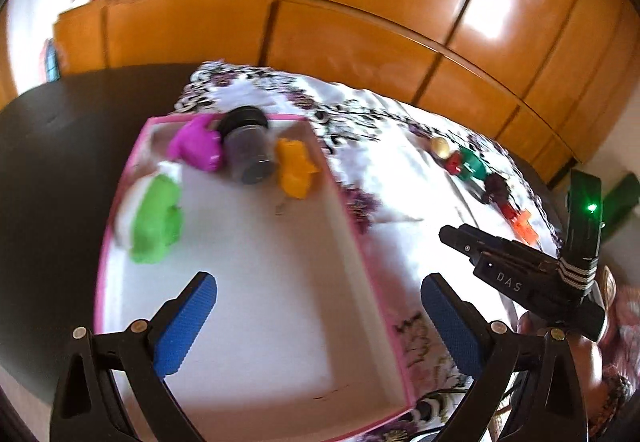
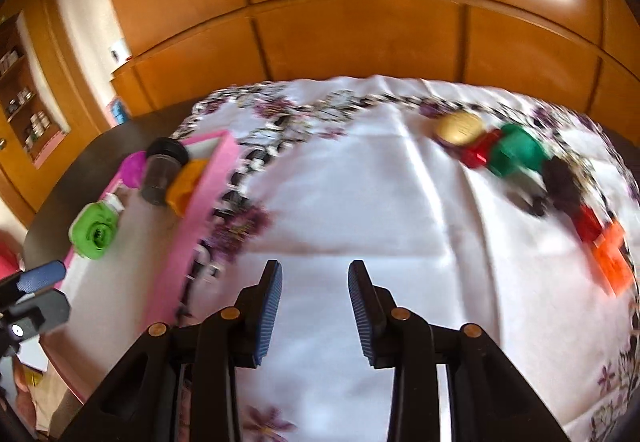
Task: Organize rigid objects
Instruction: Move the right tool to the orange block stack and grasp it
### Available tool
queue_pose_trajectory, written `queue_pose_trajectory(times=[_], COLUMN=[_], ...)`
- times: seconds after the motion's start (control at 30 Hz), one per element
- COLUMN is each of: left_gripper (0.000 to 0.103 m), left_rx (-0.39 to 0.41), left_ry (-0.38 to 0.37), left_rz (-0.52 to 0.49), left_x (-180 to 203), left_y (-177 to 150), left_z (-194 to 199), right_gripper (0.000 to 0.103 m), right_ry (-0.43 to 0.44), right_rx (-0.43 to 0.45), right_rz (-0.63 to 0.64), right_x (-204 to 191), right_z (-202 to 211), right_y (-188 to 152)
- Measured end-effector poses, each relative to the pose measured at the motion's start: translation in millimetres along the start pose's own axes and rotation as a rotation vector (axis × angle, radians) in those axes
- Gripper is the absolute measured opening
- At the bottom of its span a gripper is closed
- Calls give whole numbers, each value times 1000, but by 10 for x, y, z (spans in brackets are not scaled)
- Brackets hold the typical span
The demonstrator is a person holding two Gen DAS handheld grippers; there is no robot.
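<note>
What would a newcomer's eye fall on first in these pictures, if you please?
First, the pink box on the left of the flowered cloth, holding bright toys: a green one, a purple one, an orange one and a dark jar. Next, the row of loose pieces along the cloth's far right edge. Both grippers, left and right, are open and empty.

Black gripper (image 2: 315, 312) arms, ribbed blue pads (image 2: 269, 316), seemingly brass rivets.

Bright daylight floods both views, with white glare patches on the glossy wooden wardrobe doors (image 1: 400, 2). Motion blur smears the small objects and the floral cloth (image 2: 400, 202). Fisheye distortion bends edges; the corners go black.
</note>
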State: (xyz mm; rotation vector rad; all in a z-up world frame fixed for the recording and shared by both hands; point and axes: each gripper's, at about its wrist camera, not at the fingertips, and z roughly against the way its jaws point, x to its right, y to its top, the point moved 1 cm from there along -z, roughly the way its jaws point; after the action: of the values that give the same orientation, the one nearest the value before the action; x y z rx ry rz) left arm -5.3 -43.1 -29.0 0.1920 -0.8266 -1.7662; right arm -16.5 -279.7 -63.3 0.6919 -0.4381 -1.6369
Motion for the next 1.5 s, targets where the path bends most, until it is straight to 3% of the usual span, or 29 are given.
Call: queue_pose_trajectory(times=[0.2, 0.37, 0.5, 0.63, 0.77, 0.93, 1.1, 1.5], left_gripper=[103, 103, 103, 103, 103, 103, 103, 103], left_rx=[-9, -41, -62, -92, -120, -123, -134, -129], left_ry=[-32, -66, -84, -103, -112, -109, -98, -97], left_rz=[-79, -133, -181, -185, -193, -219, -230, -313], left_x=[365, 687, 910, 1014, 1101, 1217, 1299, 1925], left_y=[66, 65, 7, -53, -101, -109, -79, 217], left_z=[-69, -183, -261, -333, -392, -426, -514, -882], right_gripper=[34, 34, 37, 43, 43, 43, 25, 24], right_ry=[-80, -230, -365, -412, -407, -327, -293, -286], right_rx=[41, 103, 142, 138, 92, 78, 88, 141], right_rz=[-61, -120, -178, -194, -198, -251, -247, -295], right_x=[439, 967, 1502, 1891, 2149, 2290, 2258, 2329], right_z=[234, 465, 603, 603, 443, 278, 224, 253], right_y=[-195, -297, -204, -69, 40, 34, -21, -84])
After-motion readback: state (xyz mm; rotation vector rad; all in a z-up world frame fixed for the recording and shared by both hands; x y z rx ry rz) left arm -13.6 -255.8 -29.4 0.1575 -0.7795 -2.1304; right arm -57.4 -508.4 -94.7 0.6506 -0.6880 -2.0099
